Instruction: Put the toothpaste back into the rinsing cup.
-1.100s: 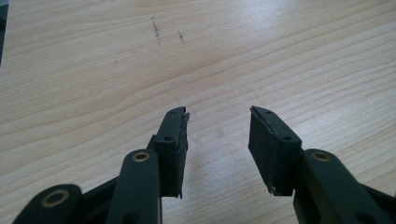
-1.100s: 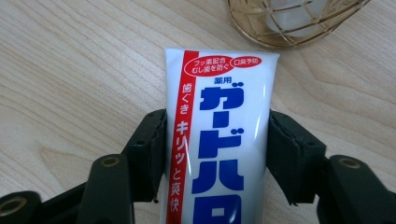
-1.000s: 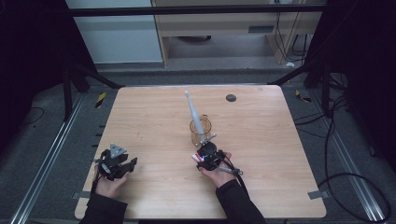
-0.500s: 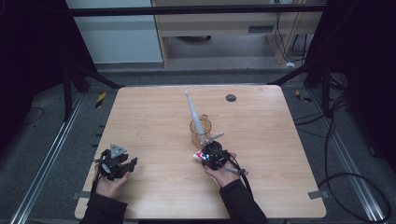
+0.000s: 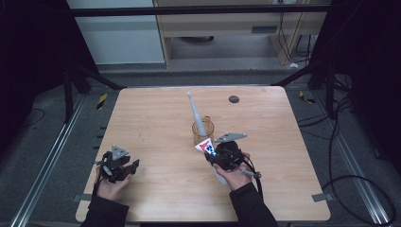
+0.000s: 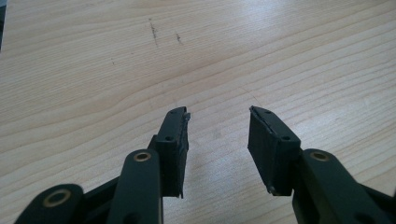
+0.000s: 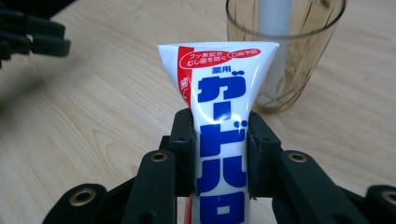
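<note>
One tube point(image 7: 223, 135) sat clamped in your right gripper point(image 5: 215, 153), the jaws having just closed on its sides; the pads pressed both flanks, its flat crimped end pointing ahead toward the cup point(image 7: 285, 51). In the high view the tube point(image 5: 206, 147) hung just off the table point(image 5: 156, 113), at about 6 o'clock from the cup point(image 5: 203, 133), very near its rim.

Your left gripper point(image 6: 218, 140) stood open with nothing between its jaws, resting at 8 o'clock on the table point(image 6: 93, 70), well apart from everything.

Risks, as I judge them: the tube was soft and slick, so a squeeze that hard could have pushed paste out or let it slip sideways. You also held it near the middle, so the broad end could have swung as you lifted. The cup was light-looking and already held a tall brush point(image 5: 195, 111) leaning toward 11 o'clock; nudging the rim with the tube could have tipped both over.

The brush was the main thing in the way, taking up part of the cup's mouth. Farther off, a small dark disc point(image 5: 233, 99) lay at 1 o'clock, clear of your path.
</note>
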Motion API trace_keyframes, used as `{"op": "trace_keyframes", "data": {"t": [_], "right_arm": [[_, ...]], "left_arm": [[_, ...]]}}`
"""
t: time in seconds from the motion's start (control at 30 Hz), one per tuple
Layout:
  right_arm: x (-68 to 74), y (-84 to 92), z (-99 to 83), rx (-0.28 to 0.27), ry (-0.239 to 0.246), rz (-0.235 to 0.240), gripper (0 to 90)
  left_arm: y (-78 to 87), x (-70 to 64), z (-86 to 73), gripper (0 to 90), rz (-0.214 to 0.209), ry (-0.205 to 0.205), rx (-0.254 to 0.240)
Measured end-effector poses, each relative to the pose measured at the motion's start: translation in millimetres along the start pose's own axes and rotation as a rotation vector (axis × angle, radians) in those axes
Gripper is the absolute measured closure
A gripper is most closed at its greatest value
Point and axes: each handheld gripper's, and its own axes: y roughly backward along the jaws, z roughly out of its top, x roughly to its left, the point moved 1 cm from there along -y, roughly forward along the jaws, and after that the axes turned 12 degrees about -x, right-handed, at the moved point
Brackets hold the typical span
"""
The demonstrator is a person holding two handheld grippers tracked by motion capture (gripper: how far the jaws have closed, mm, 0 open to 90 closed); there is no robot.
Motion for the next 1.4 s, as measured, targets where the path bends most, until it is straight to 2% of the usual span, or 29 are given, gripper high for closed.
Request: {"op": "trace_keyframes", "data": {"t": [0.2,0.47,0.6,0.87,1.33,1.4], "right_arm": [[-2.4,10.6,8.2,-0.135,-0.010,0.015,68.7],[-3.8,20.1,20.1,-0.277,-0.026,0.012,68.8],[-5.1,21.0,26.5,-0.322,-0.027,0.006,68.7],[-12.8,21.7,37.0,-0.429,-0.065,-0.019,68.7],[-27.8,15.8,56.6,-0.540,-0.096,-0.049,68.7],[-29.4,14.2,58.6,-0.553,-0.090,-0.055,68.7]], "left_arm": [[0.7,-0.8,0.5,57.4,0.002,-0.002,-0.009],[1.1,-1.0,0.8,57.6,0.005,-0.003,-0.015],[1.4,-0.9,0.9,57.7,0.005,-0.002,-0.018],[1.4,-0.1,0.8,57.8,0.006,0.001,-0.021],[1.2,0.5,0.7,58.0,0.008,0.004,-0.026],[1.2,0.5,0.8,58.1,0.008,0.004,-0.026]]}}
